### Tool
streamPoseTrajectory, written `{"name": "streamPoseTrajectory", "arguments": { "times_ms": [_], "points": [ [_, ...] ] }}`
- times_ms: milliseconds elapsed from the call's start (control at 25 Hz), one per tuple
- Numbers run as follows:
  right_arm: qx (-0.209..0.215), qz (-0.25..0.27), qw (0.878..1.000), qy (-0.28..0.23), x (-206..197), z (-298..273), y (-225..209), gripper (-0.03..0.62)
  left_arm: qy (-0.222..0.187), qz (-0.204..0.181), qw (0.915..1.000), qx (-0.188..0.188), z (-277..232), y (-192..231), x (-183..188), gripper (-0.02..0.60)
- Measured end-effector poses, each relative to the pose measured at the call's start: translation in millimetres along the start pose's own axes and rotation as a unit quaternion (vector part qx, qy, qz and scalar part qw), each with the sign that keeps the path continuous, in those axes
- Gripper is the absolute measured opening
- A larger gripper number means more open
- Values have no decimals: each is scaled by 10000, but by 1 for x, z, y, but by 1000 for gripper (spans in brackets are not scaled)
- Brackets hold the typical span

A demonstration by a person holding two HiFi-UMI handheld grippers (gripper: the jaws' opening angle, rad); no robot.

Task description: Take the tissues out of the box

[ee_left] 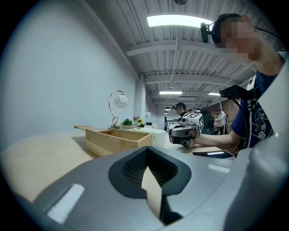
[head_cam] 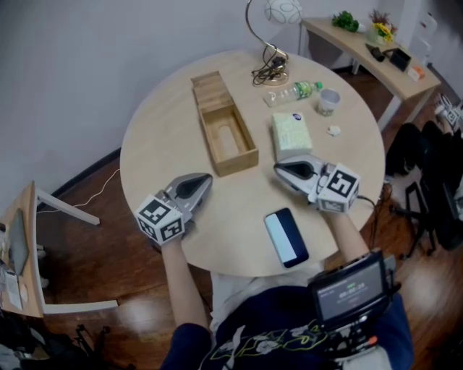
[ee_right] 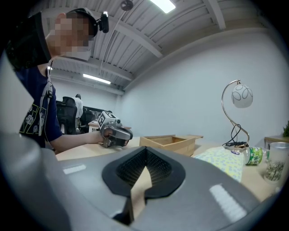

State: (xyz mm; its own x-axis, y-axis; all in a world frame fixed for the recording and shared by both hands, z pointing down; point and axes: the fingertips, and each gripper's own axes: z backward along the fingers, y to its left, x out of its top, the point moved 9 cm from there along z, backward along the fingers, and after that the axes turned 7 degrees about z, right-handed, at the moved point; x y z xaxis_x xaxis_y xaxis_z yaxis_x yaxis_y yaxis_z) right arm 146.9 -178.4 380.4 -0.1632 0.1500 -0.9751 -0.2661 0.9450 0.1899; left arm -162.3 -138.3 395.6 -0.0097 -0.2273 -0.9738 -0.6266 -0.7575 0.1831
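Forearms (head_cam: 177,278) reach from the near edge of a round wooden table (head_cam: 159,144), over a small lit screen (head_cam: 347,293) worn at the person's chest. A phone (head_cam: 286,237) lies face up near that edge, between the two arms.

Just beyond it, both tools rest on the tabletop. The left gripper (head_cam: 205,178) has its jaws clenched together with nothing between them. The right gripper (head_cam: 279,168) has its jaws likewise pressed tight and empty. The two point away from the person and slightly inward, well apart from each other.

Between and beyond their tips stands a long wooden box (head_cam: 235,165), open at the top and running away from the person. The left gripper's tip sits near the box's near left corner, apart from it. The pack of tissues (head_cam: 291,134) lies flat on the table outside the box, just beside its right wall. The right gripper's tip is at the pack's near edge; whether they touch cannot be told.

Farther back, a small white scrap (head_cam: 333,131), a cup (head_cam: 329,101) and a plastic bottle (head_cam: 293,92) lying on its side sit near the base of a curved lamp (head_cam: 269,69). Beyond the table, a pale desk (head_cam: 362,43) against the wall carries potted plants (head_cam: 346,20).
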Motion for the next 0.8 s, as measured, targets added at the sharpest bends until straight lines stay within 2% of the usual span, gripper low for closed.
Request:
{"name": "streamPoseTrajectory", "arguments": {
  "times_ms": [480,800],
  "points": [
    [-133,-123,9998,-47,-4,5,-6,0,-6,6,10000,17,0,0,0,4],
    [26,-241,9993,-269,-8,11,-11,0,-1,7,10000,25,-2,-1,1,4]
  ]
}}
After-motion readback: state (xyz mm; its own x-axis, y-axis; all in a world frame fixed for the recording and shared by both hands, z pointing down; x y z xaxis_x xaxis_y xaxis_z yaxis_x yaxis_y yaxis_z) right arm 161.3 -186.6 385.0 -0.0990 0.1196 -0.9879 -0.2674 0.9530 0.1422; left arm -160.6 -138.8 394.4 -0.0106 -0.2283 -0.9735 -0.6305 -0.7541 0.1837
